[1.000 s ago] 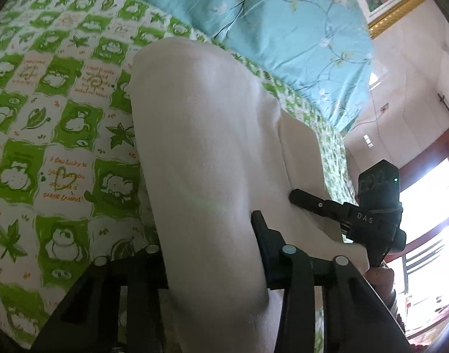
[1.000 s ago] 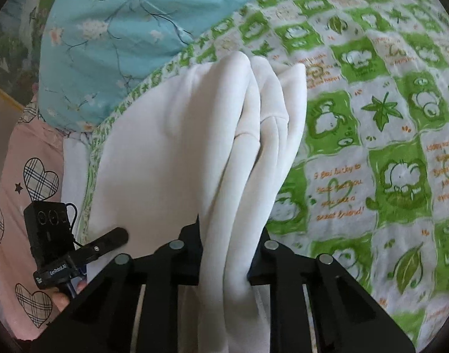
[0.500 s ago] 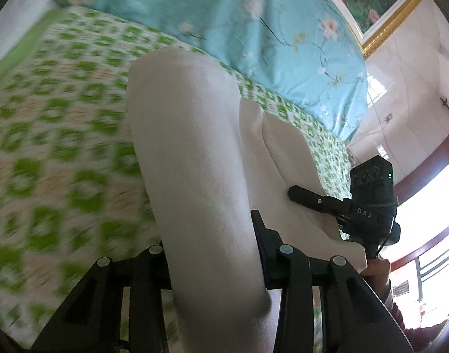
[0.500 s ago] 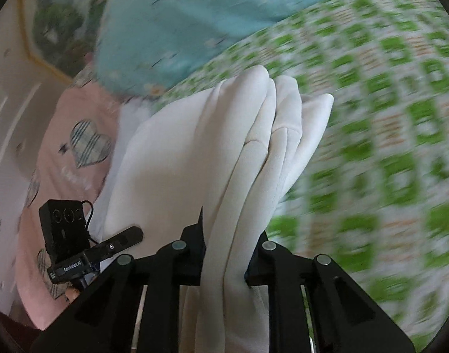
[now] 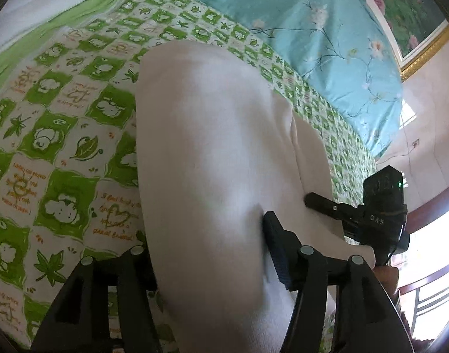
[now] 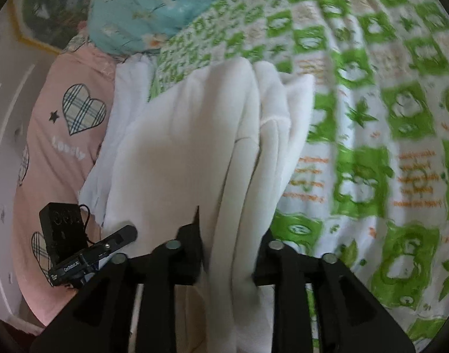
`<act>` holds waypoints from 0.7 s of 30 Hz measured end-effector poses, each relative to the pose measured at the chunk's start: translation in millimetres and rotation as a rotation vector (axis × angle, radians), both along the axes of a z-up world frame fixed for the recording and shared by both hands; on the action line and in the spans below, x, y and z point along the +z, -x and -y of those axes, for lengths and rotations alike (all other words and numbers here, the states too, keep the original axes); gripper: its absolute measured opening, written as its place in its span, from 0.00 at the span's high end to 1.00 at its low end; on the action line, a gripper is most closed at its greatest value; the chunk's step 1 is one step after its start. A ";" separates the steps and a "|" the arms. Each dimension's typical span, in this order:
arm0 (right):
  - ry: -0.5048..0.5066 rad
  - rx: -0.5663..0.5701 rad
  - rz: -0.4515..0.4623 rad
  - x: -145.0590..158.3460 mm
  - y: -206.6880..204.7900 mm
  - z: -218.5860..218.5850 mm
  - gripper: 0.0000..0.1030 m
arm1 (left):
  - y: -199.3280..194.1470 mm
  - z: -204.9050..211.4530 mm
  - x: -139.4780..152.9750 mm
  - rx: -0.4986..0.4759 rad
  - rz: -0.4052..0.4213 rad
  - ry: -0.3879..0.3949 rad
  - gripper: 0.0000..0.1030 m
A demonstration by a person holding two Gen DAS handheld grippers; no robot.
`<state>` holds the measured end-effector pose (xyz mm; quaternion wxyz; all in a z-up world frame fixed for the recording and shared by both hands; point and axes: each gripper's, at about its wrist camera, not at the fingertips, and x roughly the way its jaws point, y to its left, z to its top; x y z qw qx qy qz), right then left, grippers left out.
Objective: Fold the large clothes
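Note:
A cream-white folded garment (image 5: 207,135) hangs thick between the jaws of my left gripper (image 5: 207,232). Those jaws are opening, and the right pad's face shows bare beside the cloth. In the right wrist view the same garment (image 6: 195,147) runs in several layered folds through my right gripper (image 6: 230,235). Its jaws are opening too, with a dark gap between the left pad and the cloth. The garment's far end lies on the green-and-white checked quilt (image 5: 63,135). One black finger (image 5: 321,203) of the right gripper rests on the cloth's far side; one of the left gripper's fingers (image 6: 118,238) shows in the right wrist view.
A blue floral pillow (image 5: 312,29) lies at the head of the bed, below a gold-framed picture (image 5: 415,29). A pink pillow with plaid hearts (image 6: 63,147) lies left of the garment. The checked quilt (image 6: 371,117) spreads wide to the right. A bright window (image 5: 430,250) is beyond.
Both grippers have carried the garment sideways across the bed toward the pillows. The jaws of both have widened, and the cloth now sits loose between them.

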<state>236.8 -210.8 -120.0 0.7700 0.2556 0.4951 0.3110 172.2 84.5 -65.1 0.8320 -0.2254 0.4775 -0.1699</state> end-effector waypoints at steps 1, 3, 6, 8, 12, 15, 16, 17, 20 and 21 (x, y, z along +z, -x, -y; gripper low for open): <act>0.007 -0.012 0.000 0.9 1.6 2.6 0.63 | 2.0 -0.3 2.4 0.000 0.004 -0.016 0.40; 0.022 -0.032 0.014 7.3 3.2 6.4 0.56 | 9.3 -3.8 6.3 0.007 0.010 -0.044 0.39; 0.061 -0.076 0.058 21.4 14.8 21.3 0.55 | 24.1 -13.2 16.1 0.030 0.035 -0.057 0.39; 0.080 -0.110 0.102 34.1 25.0 29.0 0.55 | 35.4 -17.2 29.5 0.052 0.077 -0.059 0.39; 0.070 -0.104 0.166 53.2 39.5 30.5 0.56 | 59.4 -23.3 52.7 0.052 0.173 -0.044 0.40; 0.075 -0.055 0.182 56.0 42.6 17.0 0.59 | 69.8 -17.7 62.8 0.017 0.220 -0.031 0.40; 0.085 -0.046 0.177 53.2 40.9 12.2 0.60 | 71.5 -14.6 63.6 0.003 0.226 -0.037 0.41; 0.099 -0.043 0.170 49.6 40.0 8.0 0.61 | 71.8 -11.1 62.8 -0.003 0.225 -0.044 0.42; 0.122 -0.032 0.141 37.4 34.7 0.0 0.64 | 72.2 -8.8 56.5 -0.009 0.207 -0.046 0.44; 0.124 -0.029 0.137 35.3 34.0 -1.8 0.64 | 71.6 -5.9 55.7 -0.006 0.205 -0.044 0.44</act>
